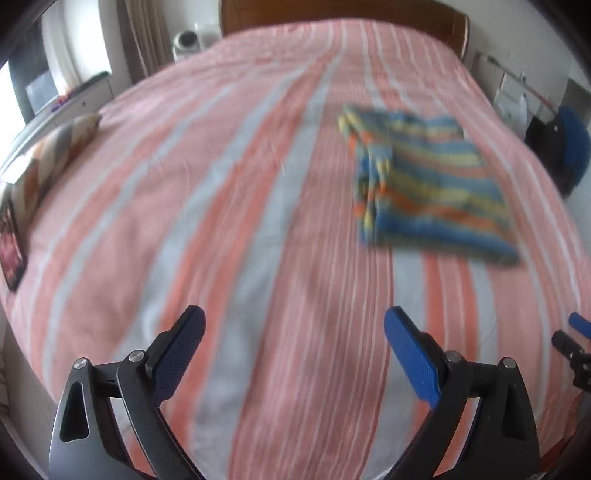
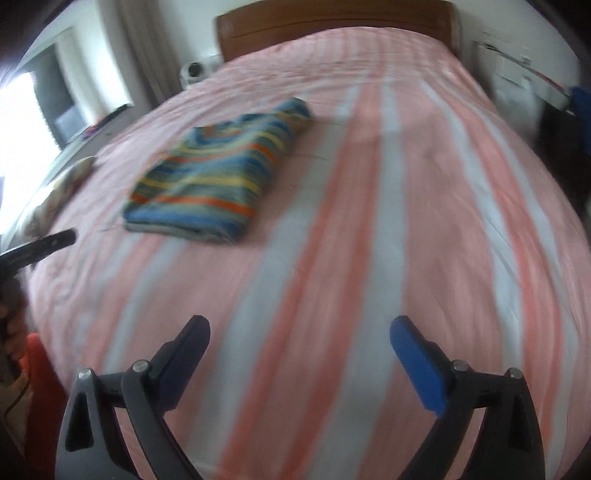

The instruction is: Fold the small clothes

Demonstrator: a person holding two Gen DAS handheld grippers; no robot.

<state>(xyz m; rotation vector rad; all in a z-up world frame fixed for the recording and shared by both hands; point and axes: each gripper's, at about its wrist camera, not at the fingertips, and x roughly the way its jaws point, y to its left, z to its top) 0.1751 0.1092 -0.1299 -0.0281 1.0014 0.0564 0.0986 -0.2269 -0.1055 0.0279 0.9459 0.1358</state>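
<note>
Bed (image 1: 258, 221), large, spread with a pink, salmon and pale-grey striped cover, wooden headboard (image 2: 332, 26) at the far end; the stripes run from me toward that headboard. Striped knit garment (image 2: 218, 177), blue with yellow and orange bands, lying folded into a thick rectangle on the cover, well apart from both my tools; in the left wrist view it sits ahead and to the right (image 1: 424, 184), in the right wrist view ahead and to the left. Its long axis, as I judge it, runs roughly along the bed's stripes, the near short edge showing stacked layers, the far end narrower and bunched; motion blur hides finer detail. Left gripper (image 1: 295, 354): jaws spread wide, nothing between them, hanging above bare cover. Right gripper (image 2: 299, 362): likewise spread wide and empty. Step in hand, by my reckoning: the fold looks finished and both tools are free; to do it well I would keep clear of the stack so no layer is dragged open, and check that the edges lie square.
</note>
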